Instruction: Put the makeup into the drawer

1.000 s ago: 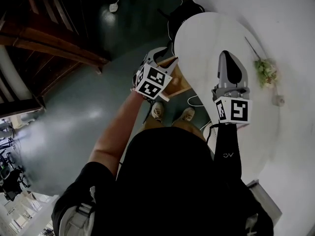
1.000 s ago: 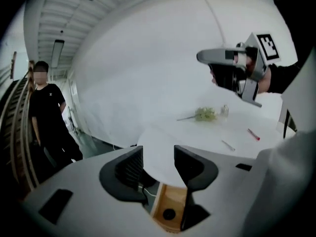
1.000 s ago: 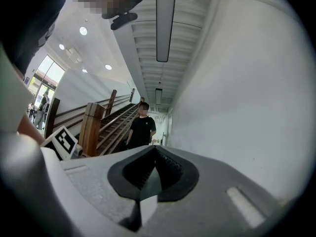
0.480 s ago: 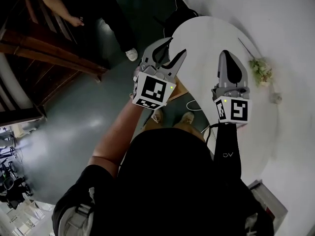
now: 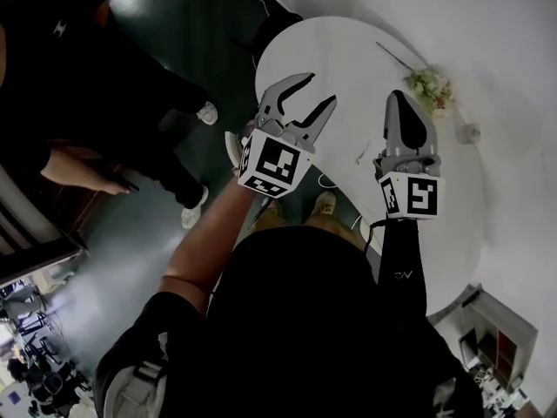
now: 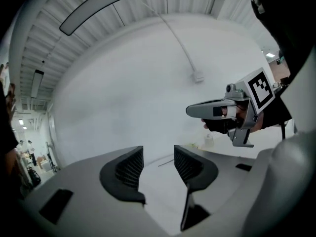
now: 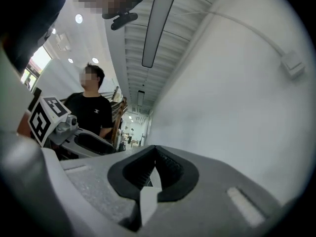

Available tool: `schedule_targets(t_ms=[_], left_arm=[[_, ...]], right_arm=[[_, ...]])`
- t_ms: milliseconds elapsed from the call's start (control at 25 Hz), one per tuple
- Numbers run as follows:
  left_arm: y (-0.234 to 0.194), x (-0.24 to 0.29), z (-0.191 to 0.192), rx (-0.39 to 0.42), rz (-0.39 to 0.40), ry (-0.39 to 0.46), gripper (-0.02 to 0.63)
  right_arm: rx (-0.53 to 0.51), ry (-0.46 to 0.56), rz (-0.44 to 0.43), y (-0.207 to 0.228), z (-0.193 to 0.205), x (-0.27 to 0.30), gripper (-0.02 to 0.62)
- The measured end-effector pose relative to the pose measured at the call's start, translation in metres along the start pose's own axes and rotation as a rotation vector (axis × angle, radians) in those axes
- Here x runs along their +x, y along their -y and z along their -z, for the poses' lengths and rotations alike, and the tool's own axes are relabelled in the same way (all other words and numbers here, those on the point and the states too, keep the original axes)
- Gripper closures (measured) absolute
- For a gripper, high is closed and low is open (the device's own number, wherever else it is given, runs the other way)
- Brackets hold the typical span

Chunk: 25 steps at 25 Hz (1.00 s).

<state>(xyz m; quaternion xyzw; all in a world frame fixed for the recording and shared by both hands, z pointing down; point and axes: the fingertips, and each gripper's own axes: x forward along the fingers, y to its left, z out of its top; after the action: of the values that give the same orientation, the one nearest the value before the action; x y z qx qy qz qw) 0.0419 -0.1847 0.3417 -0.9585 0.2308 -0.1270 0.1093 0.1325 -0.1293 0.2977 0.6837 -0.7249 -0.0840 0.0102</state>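
No makeup item or drawer shows clearly. My left gripper (image 5: 315, 90) hangs over the near left part of the white round table (image 5: 348, 50), jaws open and empty; in its own view the left gripper (image 6: 158, 164) shows a clear gap between the ribbed pads. My right gripper (image 5: 399, 101) is beside it over the table, shut with nothing held; in the right gripper view its jaws (image 7: 154, 169) meet. A small pale item (image 5: 364, 155) lies on the table between the two grippers. Each gripper view shows the other gripper: the right (image 6: 217, 111), the left (image 7: 74, 132).
A bunch of flowers (image 5: 431, 85), a thin stick (image 5: 396, 57) and a small pale jar (image 5: 471, 133) lie at the table's far right. People stand on the dark floor at left (image 5: 104, 85); one (image 7: 91, 110) is in the right gripper view. A low shelf (image 5: 487, 338) sits at bottom right.
My left gripper rose from beside a wooden piece under the table edge to above the table, open jaws now showing. The view shifted; people came into sight at left. The right gripper stayed.
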Motion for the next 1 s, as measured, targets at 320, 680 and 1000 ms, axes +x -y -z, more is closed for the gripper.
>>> schedule_targets(t_ms=[320,680,1000], left_arm=[[0.063,0.048,-0.027,0.020,0.125,0.041,0.416],[0.135,0.096,-0.008,-0.038,0.241,-0.038,0.420],[0.209,0.113,0.150,-0.154,0.390,-0.462,0.420]], right_arm=[[-0.008,-0.008,0.145,0.069,0.000,-0.053,0.591],[0.004,-0.032,0.179,0.107,0.017,-0.089,0.591],[0.020,-0.061,0.173,0.119,0.031,-0.109,0.591]])
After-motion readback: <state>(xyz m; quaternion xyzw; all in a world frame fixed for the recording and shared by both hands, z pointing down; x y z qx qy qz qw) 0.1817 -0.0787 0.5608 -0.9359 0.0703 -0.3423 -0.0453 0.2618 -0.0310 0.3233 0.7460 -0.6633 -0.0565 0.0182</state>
